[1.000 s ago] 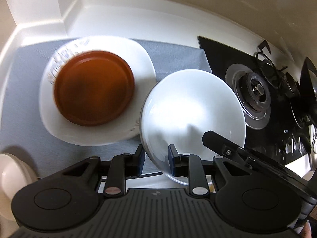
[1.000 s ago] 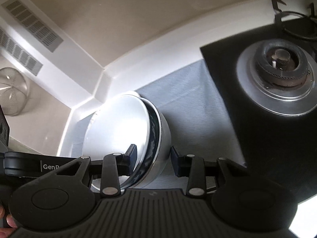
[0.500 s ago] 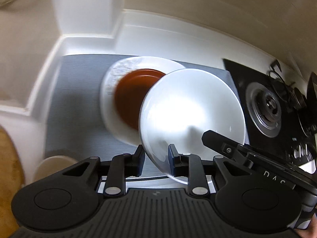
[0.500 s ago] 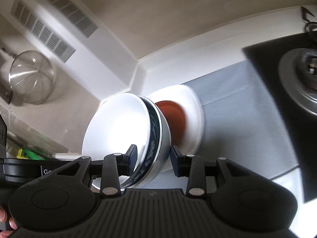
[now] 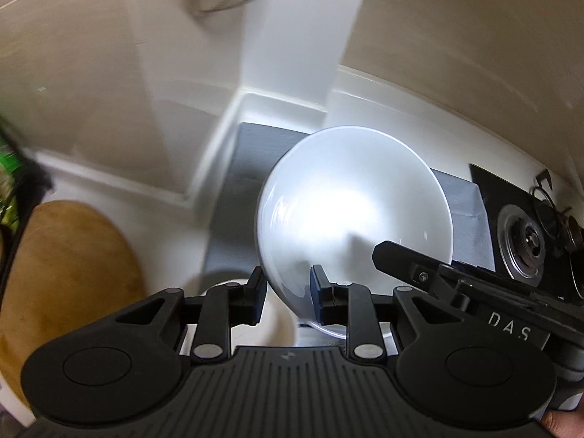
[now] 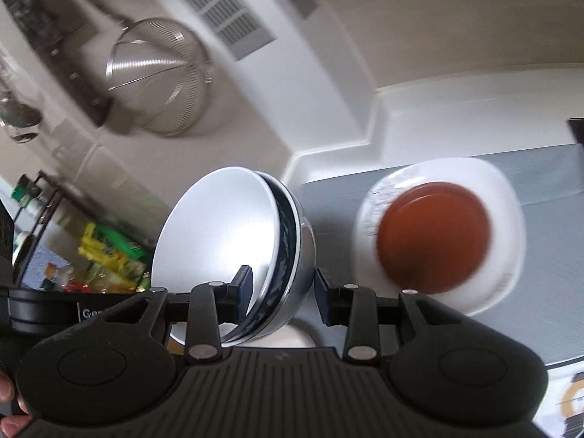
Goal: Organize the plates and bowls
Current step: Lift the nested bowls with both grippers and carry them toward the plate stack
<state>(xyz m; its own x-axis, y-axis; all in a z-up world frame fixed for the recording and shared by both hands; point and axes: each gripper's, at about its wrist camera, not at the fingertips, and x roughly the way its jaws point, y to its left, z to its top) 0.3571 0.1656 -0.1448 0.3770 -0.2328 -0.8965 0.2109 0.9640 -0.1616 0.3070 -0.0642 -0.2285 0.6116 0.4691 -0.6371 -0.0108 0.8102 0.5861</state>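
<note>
A white bowl (image 5: 354, 215) sits nested in a dark blue patterned bowl (image 6: 297, 255), and the pair hangs tilted in the air over the grey mat (image 5: 237, 182). My left gripper (image 5: 286, 292) is shut on the near rim of the stack. My right gripper (image 6: 283, 288) is shut on the opposite side, one finger inside the white bowl (image 6: 219, 241) and one on the outer wall. On the mat lies a white square plate (image 6: 507, 219) with a brown round plate (image 6: 434, 233) on top of it.
A gas burner (image 5: 525, 244) on a black hob is at the right. A wooden board (image 5: 65, 273) lies at the left, and a cream dish (image 5: 277, 328) is under the bowls. A metal strainer (image 6: 160, 76) hangs on the wall beside a vent.
Both grippers have risen and swung left with the bowl stack, away from the hob. The plates have dropped out of the left wrist view and come into the right wrist view.
</note>
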